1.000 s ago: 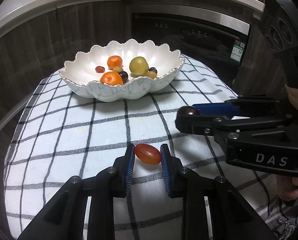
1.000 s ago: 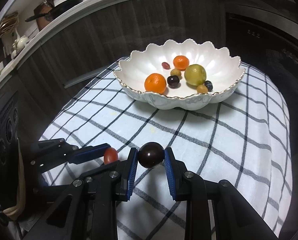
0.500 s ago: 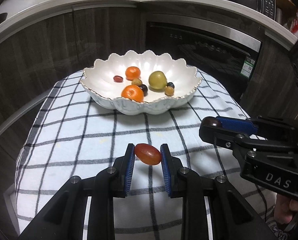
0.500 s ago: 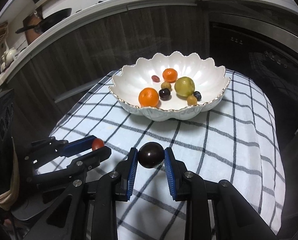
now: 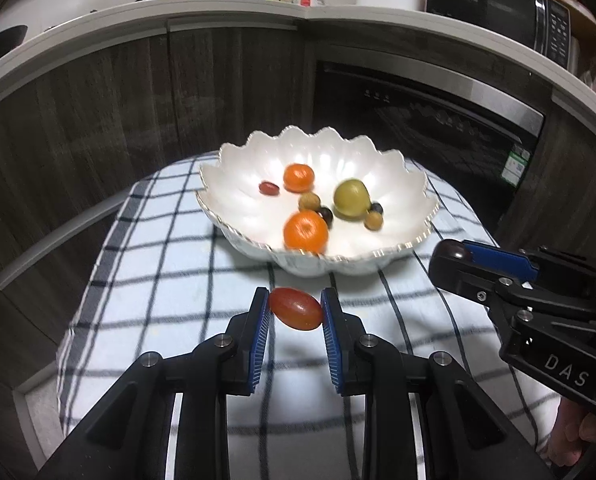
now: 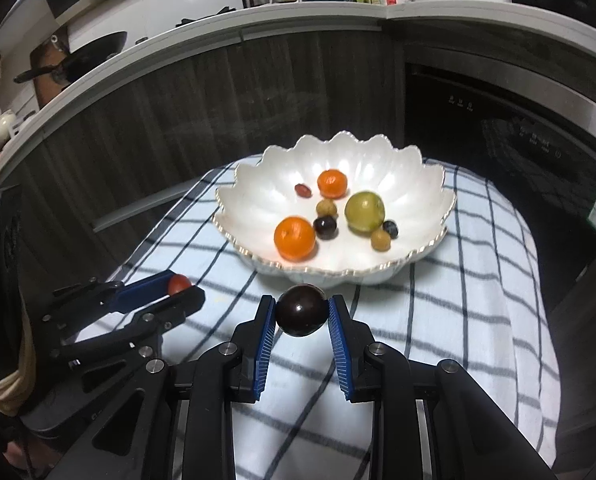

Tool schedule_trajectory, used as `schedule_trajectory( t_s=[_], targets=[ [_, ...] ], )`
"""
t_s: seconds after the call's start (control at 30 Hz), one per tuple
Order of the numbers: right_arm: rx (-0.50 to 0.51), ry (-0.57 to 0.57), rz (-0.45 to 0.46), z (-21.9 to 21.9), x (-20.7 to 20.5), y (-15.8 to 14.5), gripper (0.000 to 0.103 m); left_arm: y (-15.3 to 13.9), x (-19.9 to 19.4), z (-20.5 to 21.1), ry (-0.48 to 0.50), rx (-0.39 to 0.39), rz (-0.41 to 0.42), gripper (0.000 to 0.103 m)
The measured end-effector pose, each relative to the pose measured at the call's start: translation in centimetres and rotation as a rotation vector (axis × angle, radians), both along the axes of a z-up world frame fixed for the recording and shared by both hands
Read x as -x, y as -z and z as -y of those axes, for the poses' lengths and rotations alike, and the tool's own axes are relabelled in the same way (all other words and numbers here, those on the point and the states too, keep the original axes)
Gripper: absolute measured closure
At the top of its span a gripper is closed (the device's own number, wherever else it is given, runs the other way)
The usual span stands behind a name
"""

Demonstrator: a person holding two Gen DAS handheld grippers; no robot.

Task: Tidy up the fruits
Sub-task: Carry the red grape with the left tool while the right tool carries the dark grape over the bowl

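A small red tomato (image 5: pixel 296 308), oval and glossy with a slightly tilted long axis, is clamped between the blue ribbed pads of the left gripper (image 5: pixel 294 312). It is held in the air in front of the white bowl (image 5: pixel 234 216), on the near side of its rim, above the checked cloth (image 5: pixel 158 280). A dark plum (image 6: pixel 301 315), round, almost black and shiny with small light reflections, is clamped in the same way between the pads of the right gripper (image 6: pixel 301 318). It is also held just before the near rim of the bowl, to the right of the tomato.

The bowl is white and pearly, with a scalloped rim that is edged in a thin golden line. Inside it two oranges are seen: the larger orange (image 6: pixel 294 238) lies near the front wall, the smaller orange (image 6: pixel 332 183) lies further back. A yellow-green round fruit (image 6: pixel 364 213) lies right of the middle of the bowl. Between them a dark grape (image 6: pixel 325 227), two small brownish fruits and one more small dark berry are found, and a little red fruit (image 6: pixel 303 190) lies left of the smaller orange.

The bowl is placed on the white cloth with dark blue lines. Behind the bowl dark wooden cabinet fronts (image 5: pixel 98 120) are seen under a light countertop (image 5: pixel 138 20), where bottles and jars are standing.
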State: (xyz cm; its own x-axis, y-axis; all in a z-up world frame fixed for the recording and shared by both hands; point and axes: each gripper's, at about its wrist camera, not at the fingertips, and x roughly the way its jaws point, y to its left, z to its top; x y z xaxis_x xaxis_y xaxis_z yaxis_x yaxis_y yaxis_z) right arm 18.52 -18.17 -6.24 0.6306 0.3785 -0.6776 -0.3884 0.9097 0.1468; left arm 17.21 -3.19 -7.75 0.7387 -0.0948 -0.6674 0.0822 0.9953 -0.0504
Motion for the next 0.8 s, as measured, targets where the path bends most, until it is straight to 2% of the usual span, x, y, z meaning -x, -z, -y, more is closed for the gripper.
schedule_trajectory(
  t_s=[0.43, 0.8],
  targets=[
    [-0.021, 0.059, 0.034, -0.8, -3.3, -2.7, 0.074, -2.7, -4.4, -1.4, -0.006, 0.009, 0.031, 0.076],
    [-0.015, 0.148, -0.018, -1.1, -6.4, -2.0, 0.074, -2.5, -8.4, -2.5, 0.009, -0.003, 0.016, 0.076]
  ],
)
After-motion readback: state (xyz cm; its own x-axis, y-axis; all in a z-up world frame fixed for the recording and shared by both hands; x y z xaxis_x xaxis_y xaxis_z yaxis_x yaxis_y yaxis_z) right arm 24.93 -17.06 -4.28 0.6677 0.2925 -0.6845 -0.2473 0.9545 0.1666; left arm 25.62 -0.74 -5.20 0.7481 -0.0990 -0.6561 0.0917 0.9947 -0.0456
